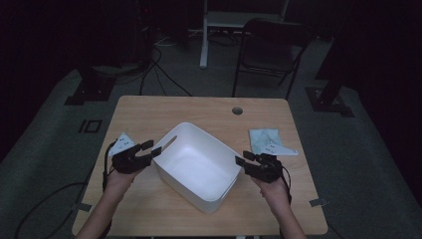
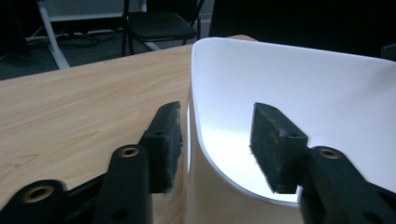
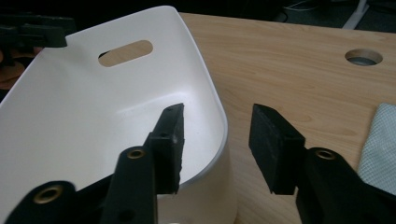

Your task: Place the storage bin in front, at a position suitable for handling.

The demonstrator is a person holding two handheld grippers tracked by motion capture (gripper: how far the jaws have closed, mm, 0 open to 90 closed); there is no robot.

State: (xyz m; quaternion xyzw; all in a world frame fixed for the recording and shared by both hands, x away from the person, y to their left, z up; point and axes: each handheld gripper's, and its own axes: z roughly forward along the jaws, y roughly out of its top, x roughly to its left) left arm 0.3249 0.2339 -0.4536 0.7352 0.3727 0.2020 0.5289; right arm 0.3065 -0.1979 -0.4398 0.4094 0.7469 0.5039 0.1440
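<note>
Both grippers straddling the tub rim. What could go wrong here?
1. Neither the left gripper nor the right gripper presses the white tub wall yet; lifting now could slip.
2. Uneven closing may tilt or skid the tub.
3. A skid right could hit the cloth.

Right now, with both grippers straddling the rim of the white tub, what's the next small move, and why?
Probably close both grippers onto the rim. The left gripper and the right gripper each have one jaw inside and one outside the white tub's wall, at opposite ends, with gaps visible beside the pads, so neither seems to grip it yet.
</note>
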